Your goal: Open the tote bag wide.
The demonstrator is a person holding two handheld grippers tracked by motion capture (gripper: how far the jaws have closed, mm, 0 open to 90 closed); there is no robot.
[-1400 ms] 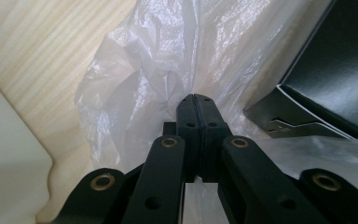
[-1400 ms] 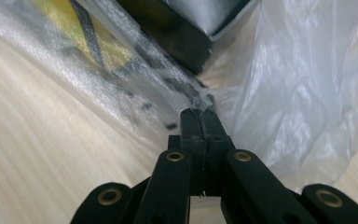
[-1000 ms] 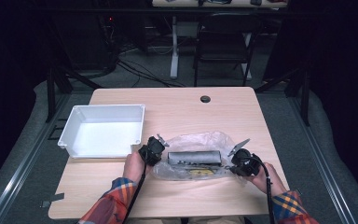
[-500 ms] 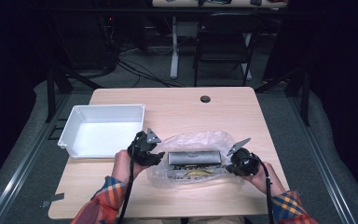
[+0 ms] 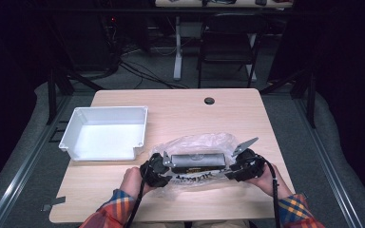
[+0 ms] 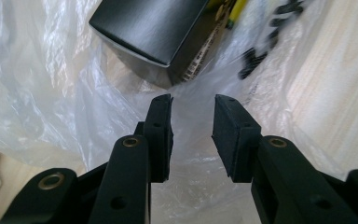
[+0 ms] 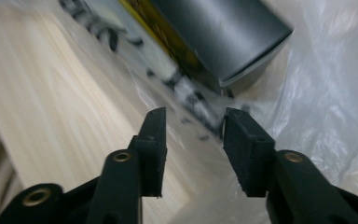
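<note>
My black box (image 5: 197,161) lies in its clear plastic bag (image 5: 195,142) on the table (image 5: 180,107), just right of the white tray (image 5: 105,132), which I take as my landmark. My left gripper (image 6: 193,100) has just been narrowing its jaws and my right gripper (image 7: 193,114) widening; both stand parted over loose film, pinching nothing. To free the box well, I judge each should bite only bag film at the box's ends, then pull apart evenly, away from the tray.
</note>
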